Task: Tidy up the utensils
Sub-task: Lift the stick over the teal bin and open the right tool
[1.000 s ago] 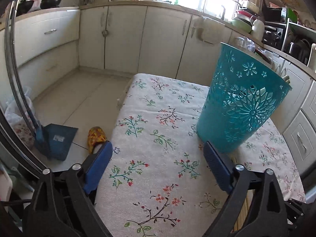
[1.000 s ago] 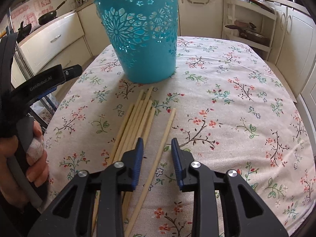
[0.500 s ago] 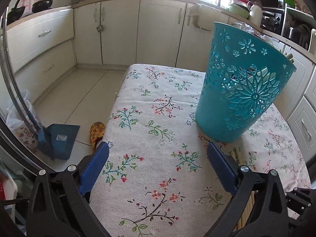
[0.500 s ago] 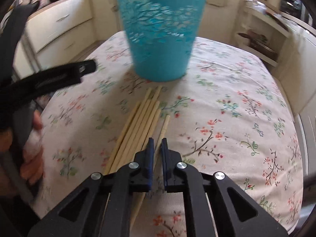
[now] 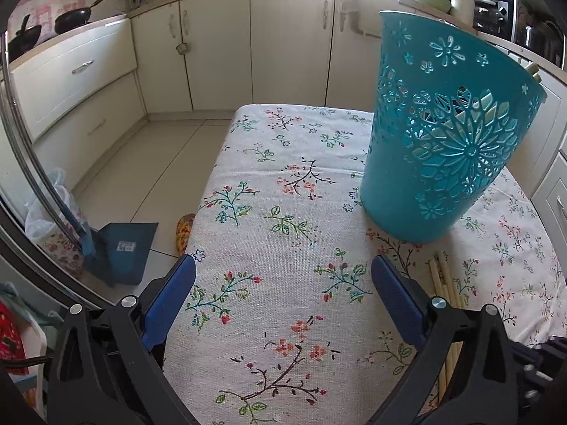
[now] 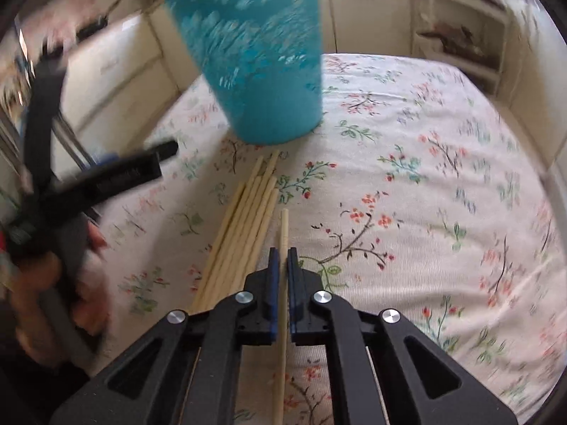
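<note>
The right tool point(image 6: 280, 258) is clenched on one chopstick point(image 6: 283, 223) beside the bundle point(image 6: 241, 233) on the tabletop point(image 6: 425, 212), the left tool point(image 5: 283, 283) released; gripped near one end, it could pivot and miss the teal basket point(image 6: 258, 71).

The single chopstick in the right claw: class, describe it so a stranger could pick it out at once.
Find the teal basket on the floral tablecloth. In front of it lies a bundle of pale chopsticks. The single chopstick lies just right of the bundle, apart from it, the only one pinched in the right claw.
</note>
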`<state>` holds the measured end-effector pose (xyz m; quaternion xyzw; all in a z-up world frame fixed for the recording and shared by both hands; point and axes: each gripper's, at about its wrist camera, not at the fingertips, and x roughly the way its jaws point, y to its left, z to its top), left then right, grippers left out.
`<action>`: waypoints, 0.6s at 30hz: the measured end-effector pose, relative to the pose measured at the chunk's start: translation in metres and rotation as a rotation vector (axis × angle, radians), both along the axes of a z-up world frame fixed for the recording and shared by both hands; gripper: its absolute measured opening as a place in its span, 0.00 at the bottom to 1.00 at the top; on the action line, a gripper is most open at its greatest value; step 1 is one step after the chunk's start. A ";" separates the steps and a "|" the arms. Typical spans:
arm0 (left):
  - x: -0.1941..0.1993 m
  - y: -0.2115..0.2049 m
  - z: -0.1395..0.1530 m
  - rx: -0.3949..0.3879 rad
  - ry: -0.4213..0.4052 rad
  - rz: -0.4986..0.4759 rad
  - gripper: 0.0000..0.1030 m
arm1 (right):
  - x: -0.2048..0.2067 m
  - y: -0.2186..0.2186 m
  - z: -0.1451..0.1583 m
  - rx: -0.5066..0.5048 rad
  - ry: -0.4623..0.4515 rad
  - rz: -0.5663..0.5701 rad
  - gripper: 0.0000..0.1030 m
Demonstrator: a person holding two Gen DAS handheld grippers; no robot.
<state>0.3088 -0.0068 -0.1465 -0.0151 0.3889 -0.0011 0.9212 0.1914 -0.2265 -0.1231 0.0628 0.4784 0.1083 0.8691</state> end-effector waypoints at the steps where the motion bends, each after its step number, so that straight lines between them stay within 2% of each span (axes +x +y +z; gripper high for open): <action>1: 0.001 0.000 -0.001 0.003 0.003 -0.001 0.92 | -0.001 -0.004 0.005 0.038 -0.007 -0.009 0.05; 3: 0.002 -0.002 -0.001 0.011 0.010 -0.005 0.92 | -0.003 -0.017 0.022 0.139 -0.042 -0.029 0.05; 6: 0.003 -0.003 -0.003 0.016 0.015 -0.003 0.92 | -0.001 -0.024 0.055 0.231 -0.122 -0.038 0.05; 10: 0.003 -0.002 -0.004 0.022 0.017 0.006 0.93 | 0.017 -0.021 0.128 0.329 -0.336 -0.017 0.05; 13: 0.004 -0.003 -0.004 0.029 0.021 0.010 0.93 | 0.036 -0.012 0.177 0.358 -0.507 -0.022 0.05; 15: 0.005 -0.003 -0.004 0.032 0.022 0.011 0.93 | 0.055 -0.003 0.205 0.351 -0.630 -0.065 0.05; 18: 0.005 -0.003 -0.004 0.030 0.021 0.017 0.93 | 0.082 0.007 0.221 0.287 -0.737 -0.125 0.05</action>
